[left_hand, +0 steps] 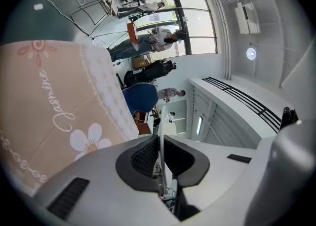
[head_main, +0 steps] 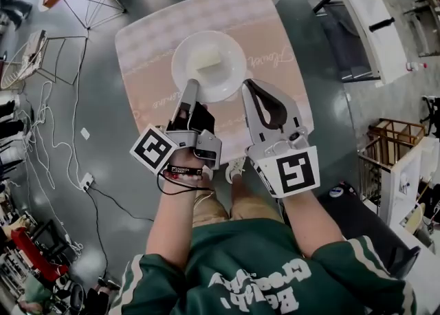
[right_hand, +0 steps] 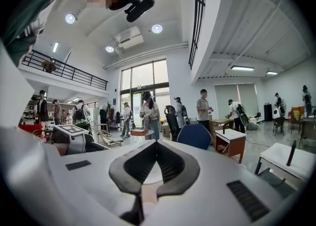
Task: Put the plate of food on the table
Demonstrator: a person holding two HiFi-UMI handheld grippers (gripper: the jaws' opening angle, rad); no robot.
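The plate is plain white; the food pale cream. The desk is peach-pink, with a white checked border, white script and daisies. Left hand-held gripper and right hand-held gripper: light grey, black pads, black-and-white square markers. Sleeve: green, white stripes. Floor: dark grey.

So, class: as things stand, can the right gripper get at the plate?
Probably yes. The right gripper lies with its tip beside the plate, at its near rim, nothing between them. Its jaws are shut, so they must open first. The left gripper holds the rim elsewhere.
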